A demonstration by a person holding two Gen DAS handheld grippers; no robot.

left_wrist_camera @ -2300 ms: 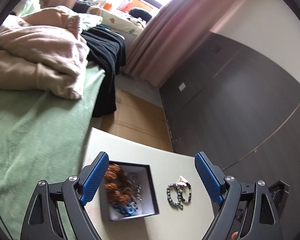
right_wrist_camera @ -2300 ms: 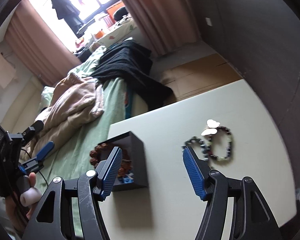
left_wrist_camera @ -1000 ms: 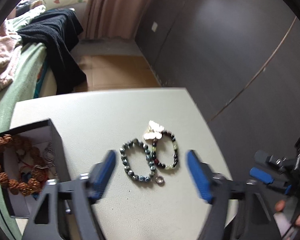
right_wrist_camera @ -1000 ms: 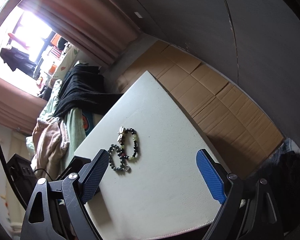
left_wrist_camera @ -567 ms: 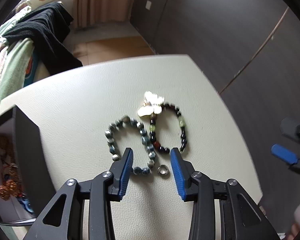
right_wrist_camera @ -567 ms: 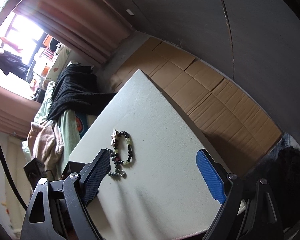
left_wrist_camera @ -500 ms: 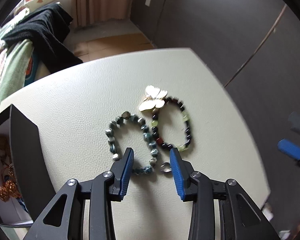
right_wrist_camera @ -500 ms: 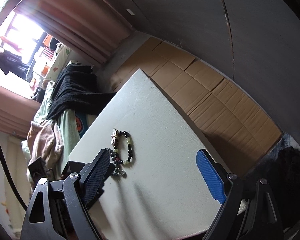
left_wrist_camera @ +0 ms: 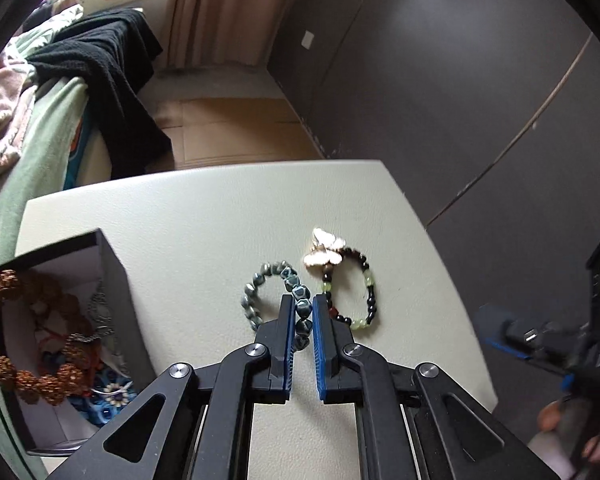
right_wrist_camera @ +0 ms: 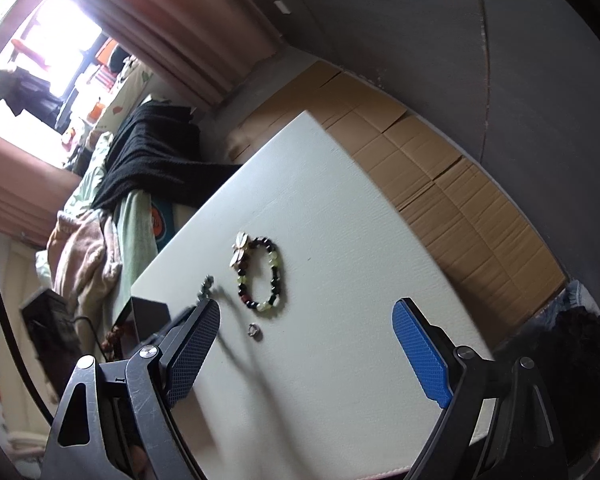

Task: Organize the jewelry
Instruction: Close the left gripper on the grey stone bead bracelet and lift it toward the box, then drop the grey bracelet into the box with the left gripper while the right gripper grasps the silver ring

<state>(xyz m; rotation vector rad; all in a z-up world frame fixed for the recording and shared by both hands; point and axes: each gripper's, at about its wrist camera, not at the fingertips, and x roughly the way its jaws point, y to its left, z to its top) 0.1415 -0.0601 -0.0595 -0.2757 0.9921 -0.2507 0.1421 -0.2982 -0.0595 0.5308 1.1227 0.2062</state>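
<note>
My left gripper (left_wrist_camera: 302, 304) is shut on the right side of a grey-green bead bracelet (left_wrist_camera: 256, 294) and holds it just off the white table (left_wrist_camera: 204, 216). A black and green bead bracelet (left_wrist_camera: 366, 300) with a gold butterfly charm (left_wrist_camera: 324, 253) lies beside it; it also shows in the right wrist view (right_wrist_camera: 274, 276). A small silver ring (right_wrist_camera: 255, 331) lies on the table. An open black box (left_wrist_camera: 60, 320) at the left holds brown beads and other jewelry. My right gripper (right_wrist_camera: 306, 344) is open and empty above the table's near side.
A bed with a green sheet (left_wrist_camera: 40, 128), pink blanket and black cloth (left_wrist_camera: 112, 64) stands left of the table. A dark wall (left_wrist_camera: 440, 80) is at the right. Cardboard covers the floor (right_wrist_camera: 440, 168) beyond the table's right edge.
My left gripper swung from the box to the bracelets, came down and shut on the grey-green bracelet, lifting it away from the ring. My right gripper drew back and stays open.
</note>
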